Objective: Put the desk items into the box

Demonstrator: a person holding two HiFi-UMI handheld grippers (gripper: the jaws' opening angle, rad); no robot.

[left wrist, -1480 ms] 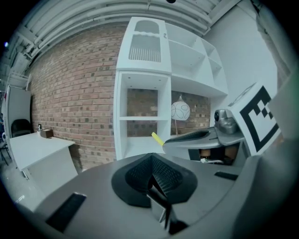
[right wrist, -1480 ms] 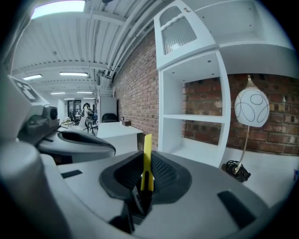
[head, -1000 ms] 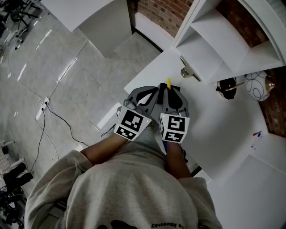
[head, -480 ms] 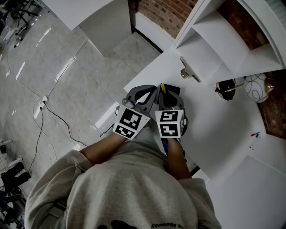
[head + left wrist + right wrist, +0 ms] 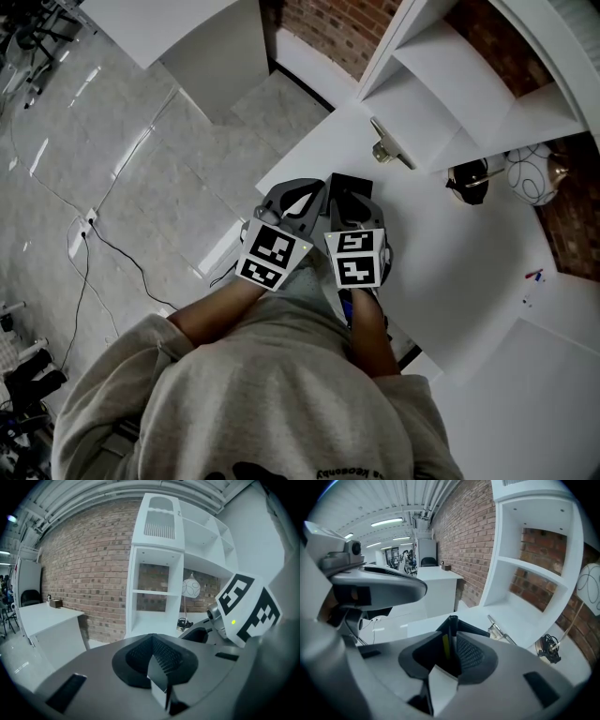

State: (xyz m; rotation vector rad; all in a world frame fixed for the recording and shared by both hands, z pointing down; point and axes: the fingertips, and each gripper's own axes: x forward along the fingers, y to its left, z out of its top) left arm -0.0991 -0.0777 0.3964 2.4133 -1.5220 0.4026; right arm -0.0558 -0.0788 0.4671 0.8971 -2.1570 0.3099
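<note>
Close to the person, the left gripper [image 5: 153,652] had its fingers pressed together on nothing. Beside it the right gripper [image 5: 451,645] had its fingers just opening, with a yellow-and-black pen [image 5: 446,645] loose between them above the black box [image 5: 353,185] on the white counter [image 5: 450,267]. A metal clip [image 5: 386,148] lay further back.

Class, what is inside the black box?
A dark pen with a yellow strip, between the right gripper's just-opening jaws. It and the left gripper cover the rest of the black box.
</note>
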